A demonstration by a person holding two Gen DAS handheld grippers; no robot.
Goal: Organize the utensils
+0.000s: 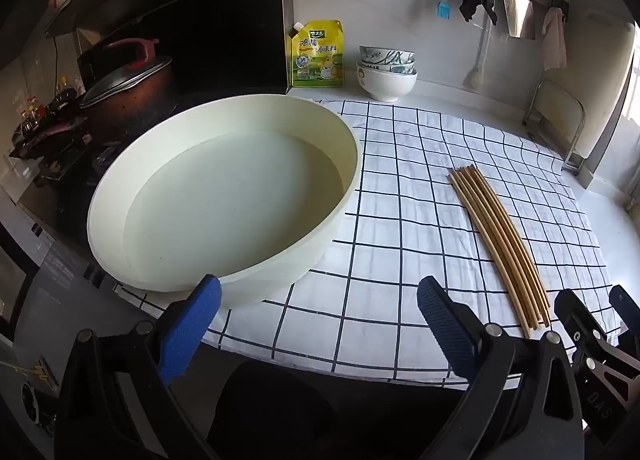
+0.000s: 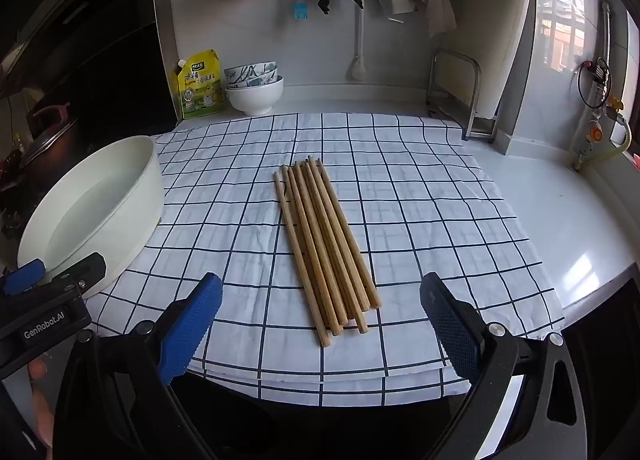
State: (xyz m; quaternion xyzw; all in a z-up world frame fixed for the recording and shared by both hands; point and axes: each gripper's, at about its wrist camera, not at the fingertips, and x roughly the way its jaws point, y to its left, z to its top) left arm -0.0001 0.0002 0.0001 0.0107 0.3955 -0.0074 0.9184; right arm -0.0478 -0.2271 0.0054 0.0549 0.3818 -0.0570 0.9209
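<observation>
Several wooden chopsticks [image 2: 326,248] lie side by side on a white cloth with a dark grid [image 2: 420,220]; in the left wrist view the chopsticks [image 1: 500,244] run along the cloth's right part. A round cream basin [image 1: 224,196] with water in it sits at the cloth's left edge, and this basin [image 2: 92,216] shows at the left of the right wrist view. My right gripper [image 2: 320,324] stands open just short of the chopsticks' near ends, nothing between its blue pads. My left gripper [image 1: 320,324] is open at the basin's near rim, holding nothing.
Stacked bowls [image 2: 254,90] and a yellow seasoning pouch [image 2: 200,86] stand at the back by the wall. A lidded pot [image 1: 128,88] sits on the stove at left. A metal rack [image 2: 460,96] stands at back right. Cloths and a blue brush [image 2: 301,10] hang above.
</observation>
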